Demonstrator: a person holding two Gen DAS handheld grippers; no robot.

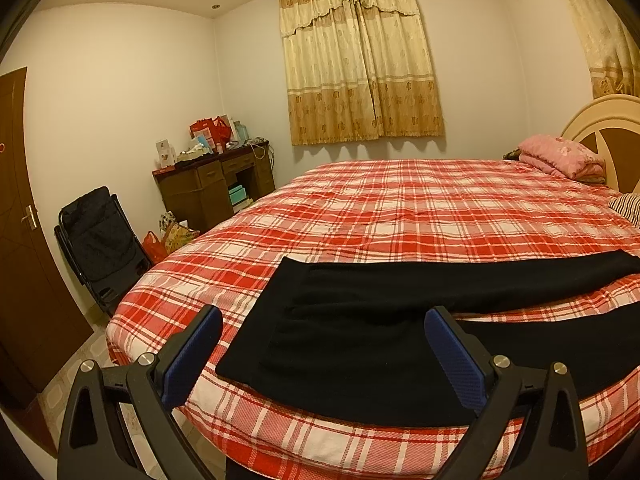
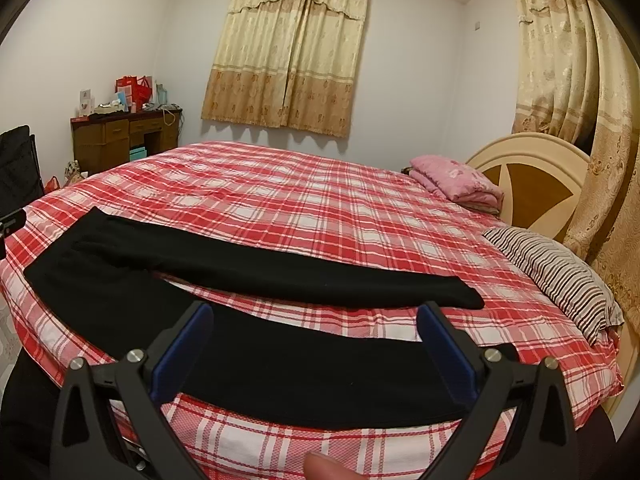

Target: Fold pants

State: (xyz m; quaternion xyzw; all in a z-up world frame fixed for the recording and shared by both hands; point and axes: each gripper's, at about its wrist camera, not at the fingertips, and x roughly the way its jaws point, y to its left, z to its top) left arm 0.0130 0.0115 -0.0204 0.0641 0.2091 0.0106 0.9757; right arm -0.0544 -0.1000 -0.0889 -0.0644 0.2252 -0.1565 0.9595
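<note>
The left claw (image 1: 323,330), jaws spread wide and gripping nothing, hangs above the waist end of a pair of black pants (image 1: 360,344) at the near edge of the bed (image 1: 400,208). The right claw (image 2: 315,322), equally released and empty, hovers over the nearer leg, whose cuff lies near its right finger. The pants are spread flat across the red-and-white checked bedspread, waist to the left, the two legs running rightward and parted in a narrow V with bedspread showing between them. No fold looks to have been made: bringing one leg over the other and then doubling the length all appear to remain. A fingertip (image 2: 320,466) intrudes at the bottom of the right view. Round the room, from the left: a brown door (image 1: 24,216), a black folding chair (image 1: 100,240), a dark wooden surface (image 1: 212,184) crowded with boxes and red bags, and closed gold curtains (image 1: 360,60). Farther right are a folded pink quilt (image 2: 456,184), a striped pillow (image 2: 560,276) and a cream headboard (image 2: 532,168). What lies beneath the quilt is too dim to tell.
</note>
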